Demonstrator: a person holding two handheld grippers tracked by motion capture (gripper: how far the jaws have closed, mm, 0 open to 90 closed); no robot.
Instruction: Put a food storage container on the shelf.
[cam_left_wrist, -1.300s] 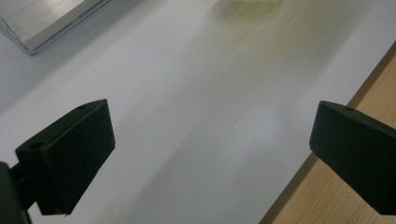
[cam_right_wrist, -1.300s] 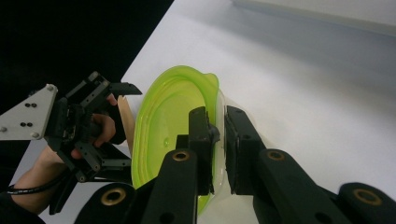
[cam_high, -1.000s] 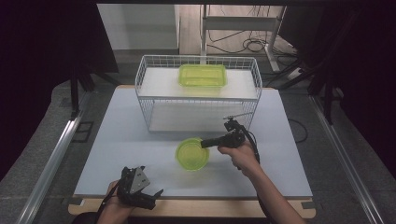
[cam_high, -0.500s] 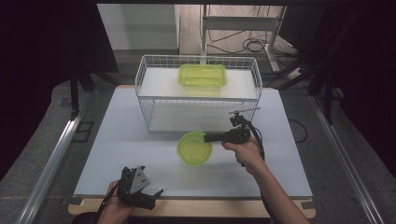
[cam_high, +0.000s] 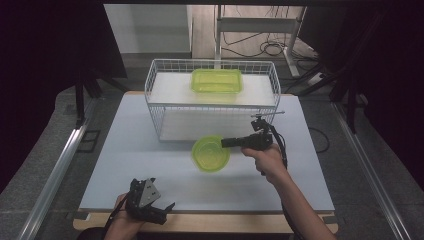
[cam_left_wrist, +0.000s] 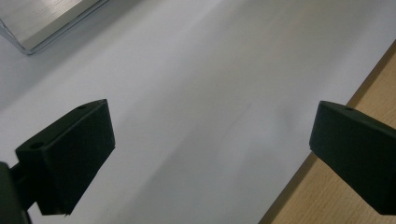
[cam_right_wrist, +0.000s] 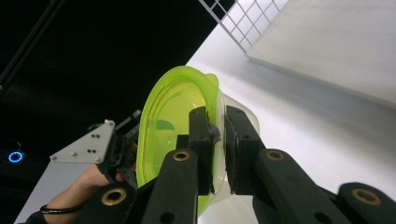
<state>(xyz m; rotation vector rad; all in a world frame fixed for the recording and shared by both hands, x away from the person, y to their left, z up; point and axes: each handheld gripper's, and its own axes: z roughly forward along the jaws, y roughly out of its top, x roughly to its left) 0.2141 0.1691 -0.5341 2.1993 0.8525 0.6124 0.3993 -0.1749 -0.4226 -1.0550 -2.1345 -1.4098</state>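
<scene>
At the near edge of the white bench (cam_high: 125, 165), the left gripper (cam_high: 150, 202) rests in the person's hand, its fingers (cam_left_wrist: 70, 156) spread wide with nothing but bare bench top between them. Farther in and to the right, the right gripper (cam_high: 231, 142) is held level, pointing left, its fingers (cam_right_wrist: 201, 140) drawn narrow and pinching the right-hand rim of a round green bowl (cam_high: 211, 153). In the right gripper view one finger lies inside the rim and the other outside it. The bowl sits near the middle of the bench, just in front of the white wire basket (cam_high: 165, 107); in the high view it looks lifted off the surface, a faint shadow beneath it. At the far side, a rectangular green container (cam_high: 216, 81) lies on the upper level of the wire basket, well apart from the bowl. Beyond the bench, cables trail across the dark floor.
</scene>
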